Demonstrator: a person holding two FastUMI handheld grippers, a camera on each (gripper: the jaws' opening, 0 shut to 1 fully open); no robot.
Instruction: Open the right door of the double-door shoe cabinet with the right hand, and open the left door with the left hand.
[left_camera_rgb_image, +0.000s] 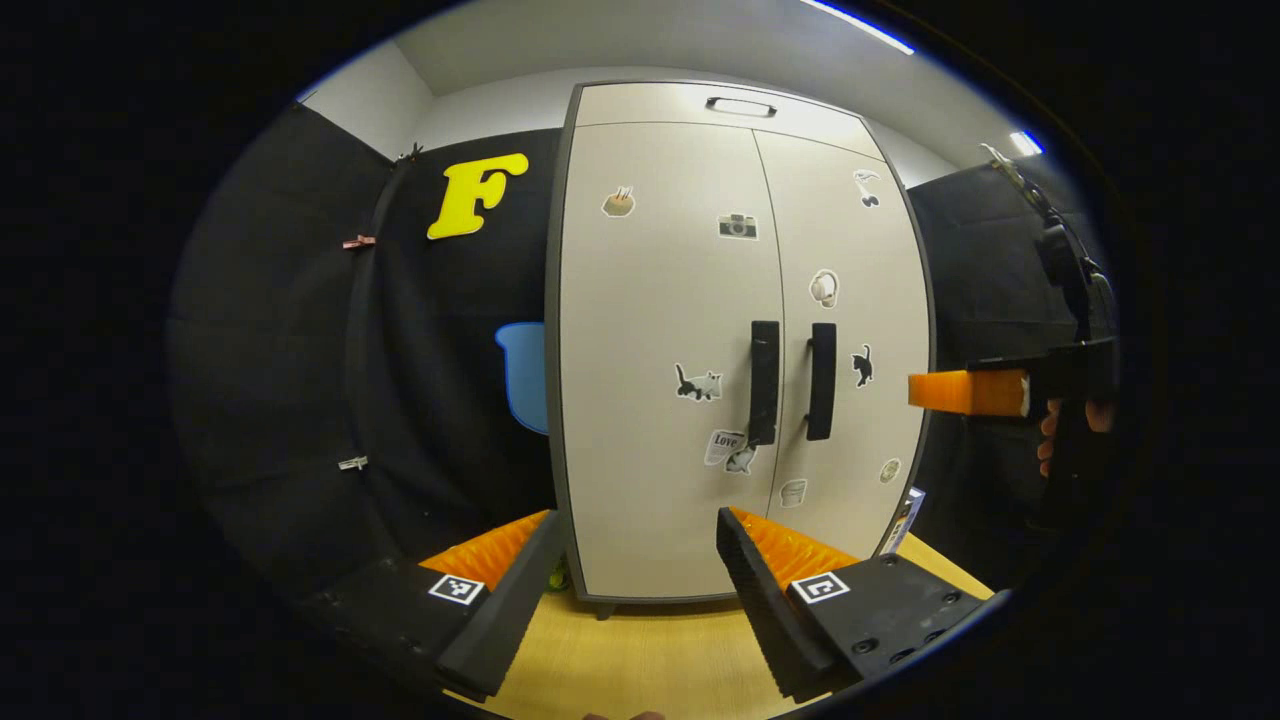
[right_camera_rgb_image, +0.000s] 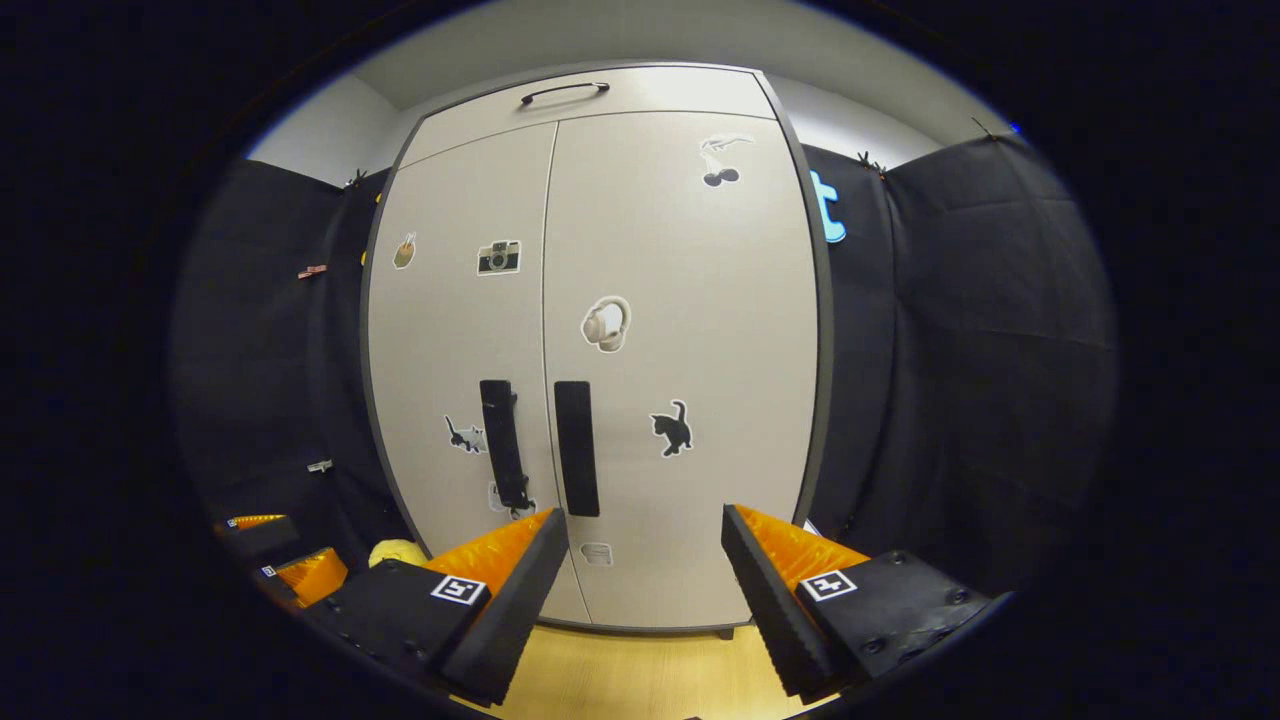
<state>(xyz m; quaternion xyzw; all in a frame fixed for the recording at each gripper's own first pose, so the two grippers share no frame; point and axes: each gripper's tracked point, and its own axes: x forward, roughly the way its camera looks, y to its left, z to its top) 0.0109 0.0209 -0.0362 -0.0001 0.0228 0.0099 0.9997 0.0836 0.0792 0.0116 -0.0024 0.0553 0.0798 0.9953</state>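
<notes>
Shoe cabinet (right_camera_rgb_image: 600, 350) closed; both hand-held grippers, right (right_camera_rgb_image: 640, 590) and left (left_camera_rgb_image: 630, 600), gape; adjacent handles (right_camera_rgb_image: 577, 448) invite grabbing the wrong door.

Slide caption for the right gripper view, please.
Right gripper, jaws open, faces the closed shoe cabinet, short of its right door handle.

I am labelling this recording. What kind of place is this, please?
Probably a staged recording booth, not a home: black cloth walls surround a shoe cabinet with closed doors, standing on a wooden table.
</notes>
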